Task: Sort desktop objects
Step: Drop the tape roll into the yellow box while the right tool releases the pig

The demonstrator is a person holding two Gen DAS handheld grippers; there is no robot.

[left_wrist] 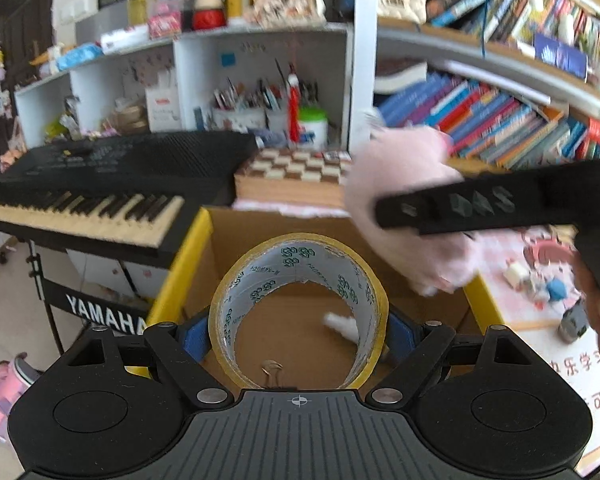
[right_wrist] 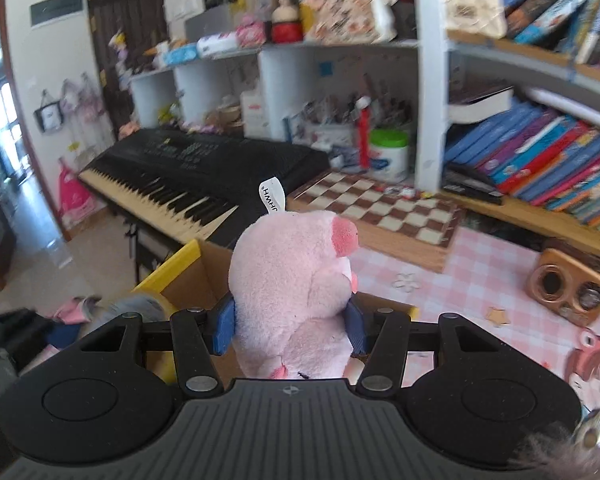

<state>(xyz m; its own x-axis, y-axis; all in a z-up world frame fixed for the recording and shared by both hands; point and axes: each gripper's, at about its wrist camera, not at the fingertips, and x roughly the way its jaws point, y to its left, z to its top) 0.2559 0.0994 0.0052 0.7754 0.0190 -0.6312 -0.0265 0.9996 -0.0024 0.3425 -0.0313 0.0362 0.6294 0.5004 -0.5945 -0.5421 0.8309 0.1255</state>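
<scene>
My left gripper point(left_wrist: 299, 340) is shut on a roll of yellow tape point(left_wrist: 356, 280) and holds it upright above an open cardboard box point(left_wrist: 204, 236) with yellow edges. A binder clip point(left_wrist: 271, 369) and a small white thing point(left_wrist: 342, 325) lie on the box floor. My right gripper point(right_wrist: 290, 328) is shut on a pink plush pig point(right_wrist: 296, 280), held over the box's near corner point(right_wrist: 184, 256). In the left wrist view the pig point(left_wrist: 400, 184) and the right gripper's black body point(left_wrist: 500, 204) hang blurred over the box's right side.
A black Yamaha keyboard point(left_wrist: 100, 184) stands left of the box. A chessboard point(right_wrist: 380, 208) lies behind it, with shelves of books point(right_wrist: 540, 160) beyond. A pink checked cloth point(right_wrist: 480, 280) carries a wooden toy point(right_wrist: 568, 288) and small items point(left_wrist: 540, 280) at right.
</scene>
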